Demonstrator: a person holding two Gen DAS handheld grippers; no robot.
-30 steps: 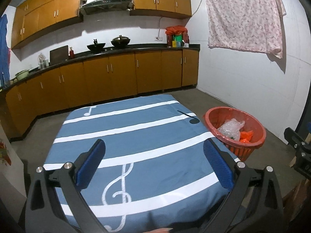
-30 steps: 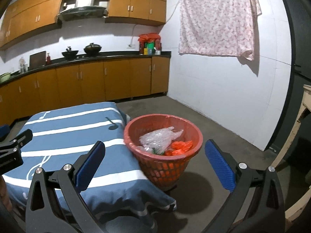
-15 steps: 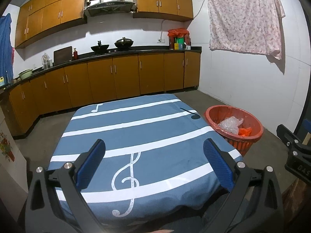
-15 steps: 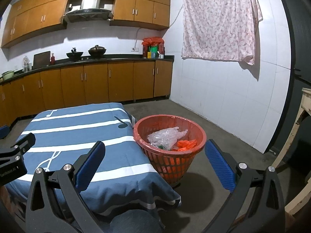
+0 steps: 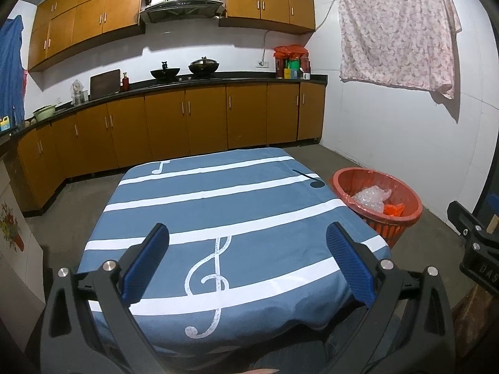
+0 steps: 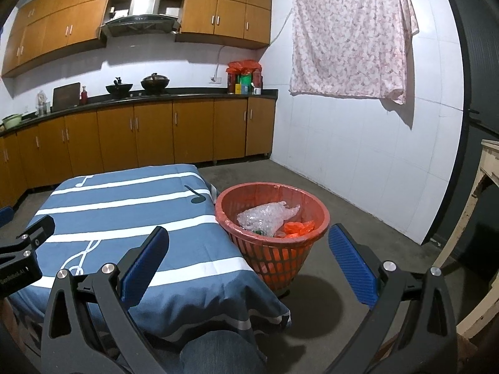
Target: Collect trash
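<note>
A red plastic trash basket (image 6: 315,221) stands on the floor at the table's right side; it also shows in the left wrist view (image 5: 408,215). It holds clear crumpled plastic (image 6: 265,216) and orange scraps (image 6: 296,228). My left gripper (image 5: 248,263) is open and empty above the near part of the blue music-note tablecloth (image 5: 224,212). My right gripper (image 6: 249,263) is open and empty, held above the table's near right corner and the basket.
Wooden kitchen cabinets (image 5: 187,124) and a counter with pots run along the back wall. A floral cloth (image 6: 349,37) hangs on the white right wall. A pale wooden table leg (image 6: 480,205) stands at far right. Concrete floor (image 6: 343,199) surrounds the basket.
Both grippers have pulled back and up from the table and basket, so more tablecloth and floor show. Both stay open and empty.
</note>
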